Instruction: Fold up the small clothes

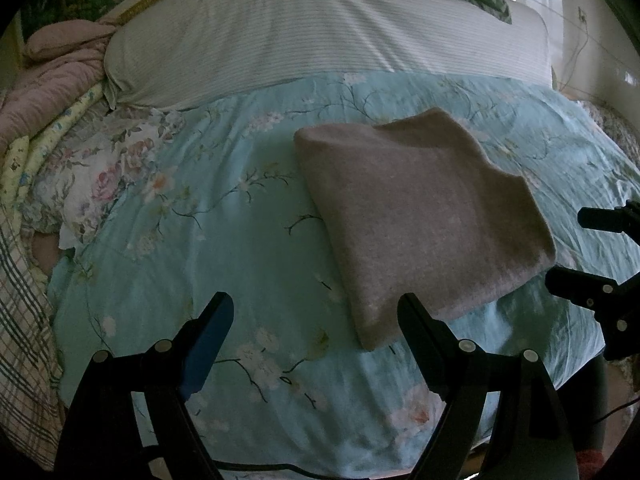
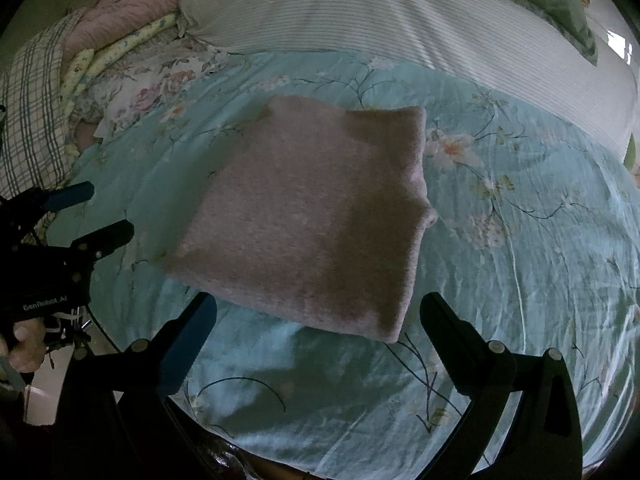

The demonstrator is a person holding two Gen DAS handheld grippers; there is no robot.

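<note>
Bedding fills both views: a teal floral sheet (image 1: 240,260) is spread over the bed, and beyond it a long striped white pillow (image 1: 320,40) is laid across the far side. On the sheet, just short of that pillow, the pinkish-grey folded garment (image 1: 420,208) is found lying flat as a compact, roughly square stack, untouched by either tool. It is judged to be soft, light knit cloth (thick enough to keep its folded edges, limp enough to sag if lifted by one corner), neither slippery nor fragile; a hold would best be taken at the near corner or along the doubled near edge, with all layers pinched together so that the stack is not peeled open. The left gripper (image 1: 316,312) is held released, its jaws spread wide and empty over bare sheet, with only its right-hand finger overlapping the garment's near corner in the picture; contact there cannot be confirmed. The right gripper (image 2: 320,312) is likewise held wide apart with nothing grasped, the garment's near edge lying just ahead of it. From the left wrist view, a glossy wall with a cable beyond the pillow's end is shown, which the other view lacks. From the right wrist view, the small bump on the garment's right edge and the person's hand (image 2: 24,344) on the left tool are revealed.
</note>
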